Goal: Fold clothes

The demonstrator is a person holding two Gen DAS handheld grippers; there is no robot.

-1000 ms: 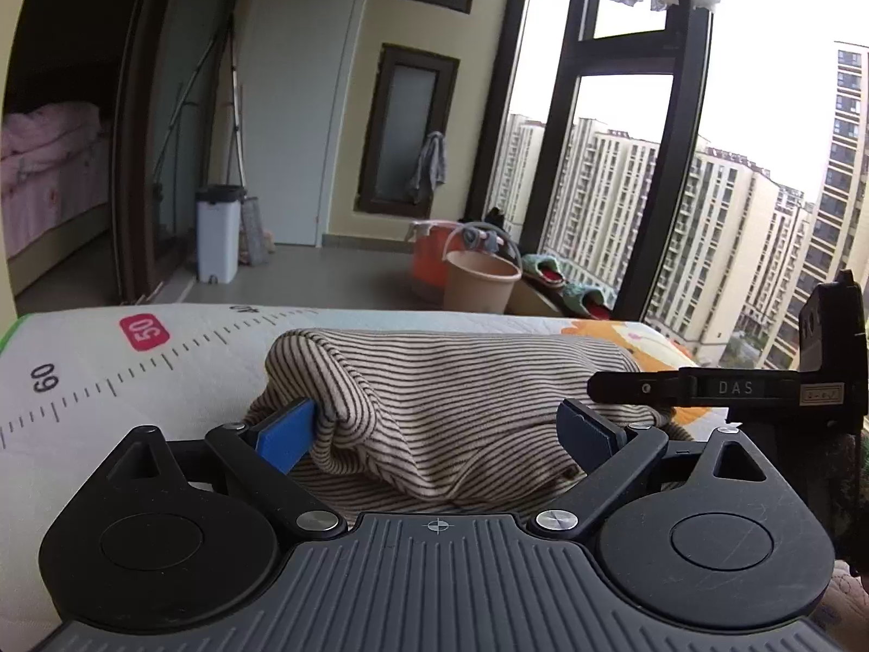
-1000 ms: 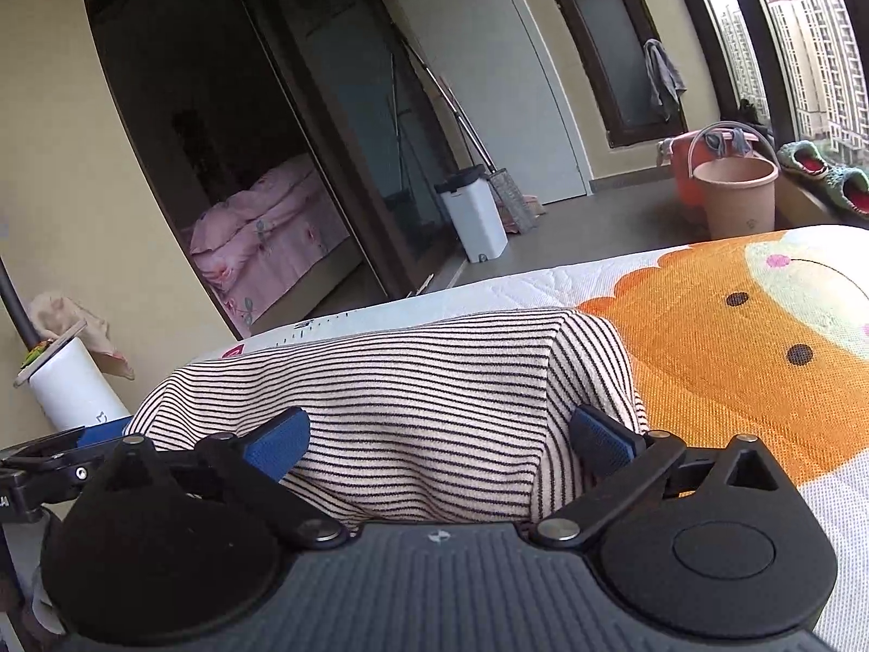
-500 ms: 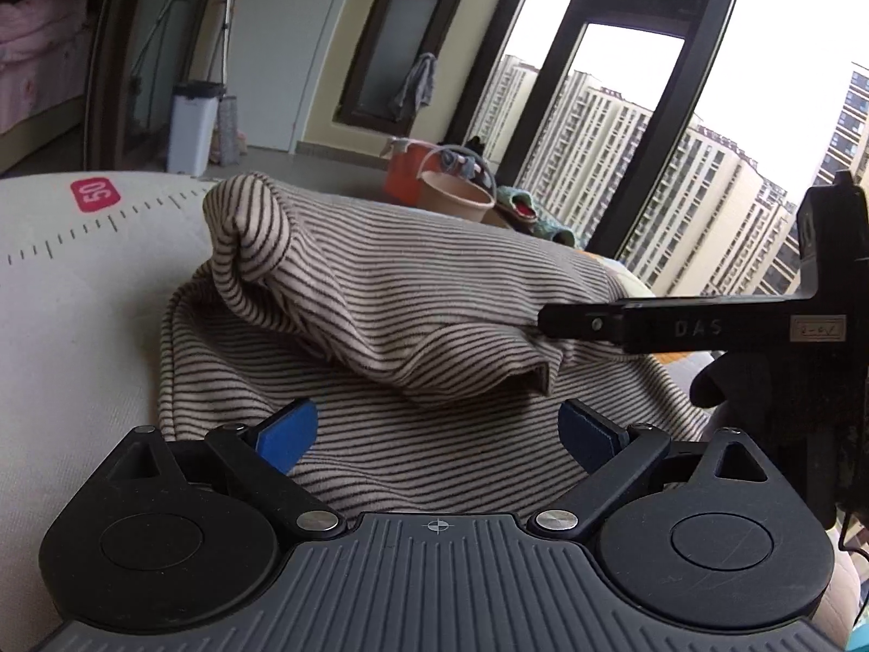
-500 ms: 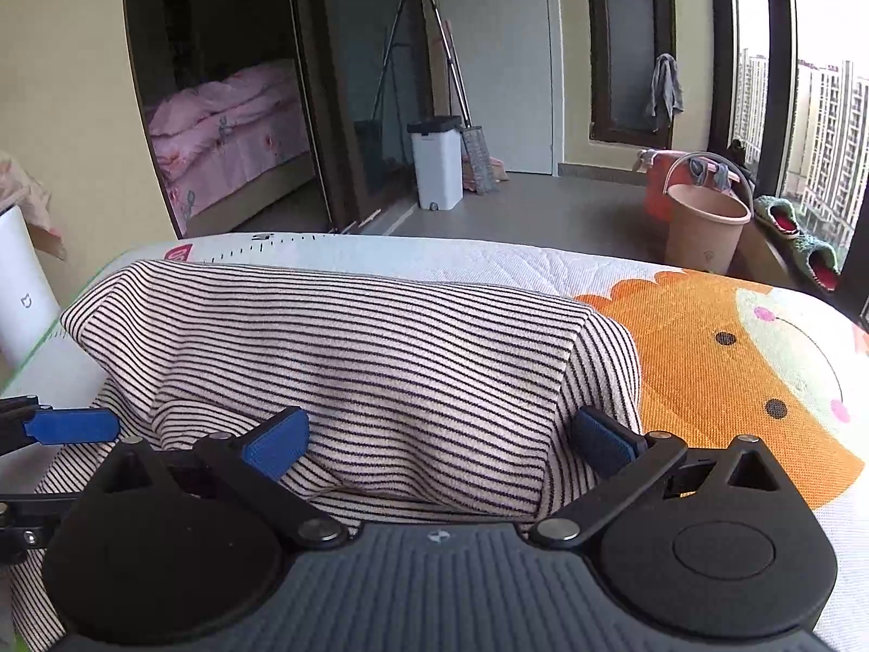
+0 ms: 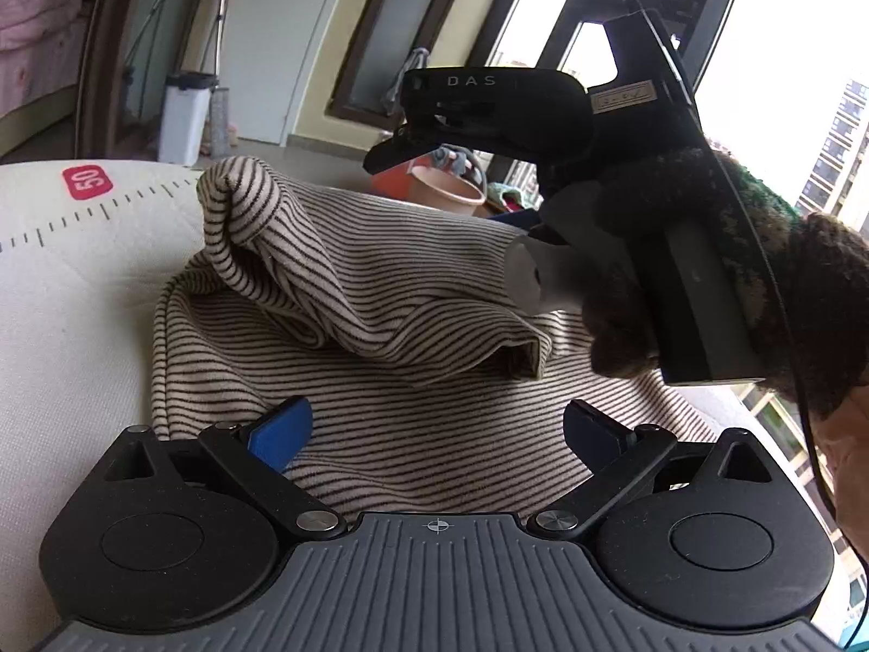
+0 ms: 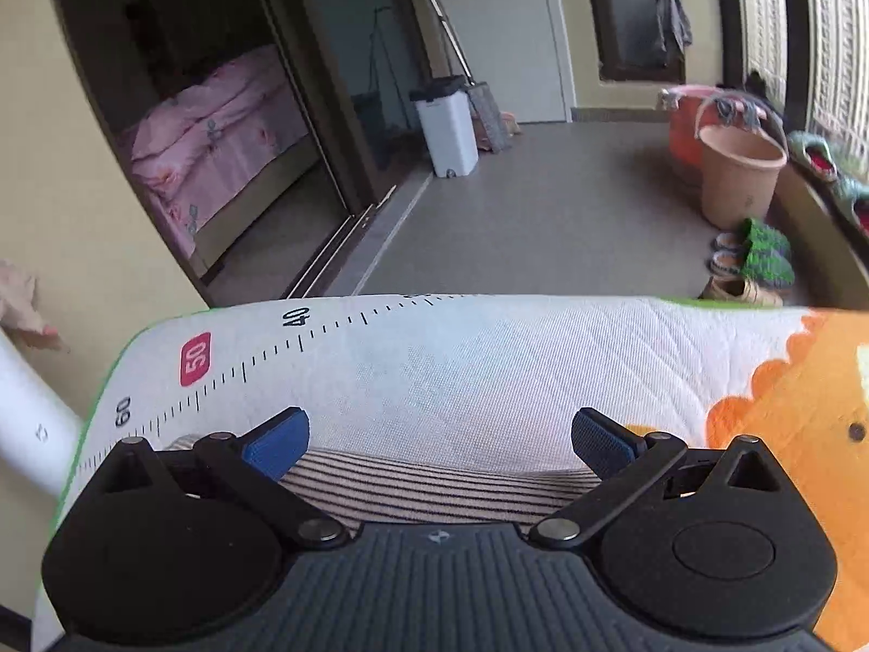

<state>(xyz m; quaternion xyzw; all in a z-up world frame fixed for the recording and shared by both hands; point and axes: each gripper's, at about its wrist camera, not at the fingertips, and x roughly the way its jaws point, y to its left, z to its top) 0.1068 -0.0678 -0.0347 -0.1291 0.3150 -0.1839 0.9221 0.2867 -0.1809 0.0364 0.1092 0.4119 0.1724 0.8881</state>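
while spread wide, both grippers, left gripper [image 5: 434,429] and right gripper [image 6: 440,434], over striped garment [image 5: 380,293].

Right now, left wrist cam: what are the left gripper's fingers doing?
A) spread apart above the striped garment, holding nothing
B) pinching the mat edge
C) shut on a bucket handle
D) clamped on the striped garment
A: the left gripper has its blue fingers spread wide with the striped garment lying loose on the mat between and beyond them, nothing pinched.
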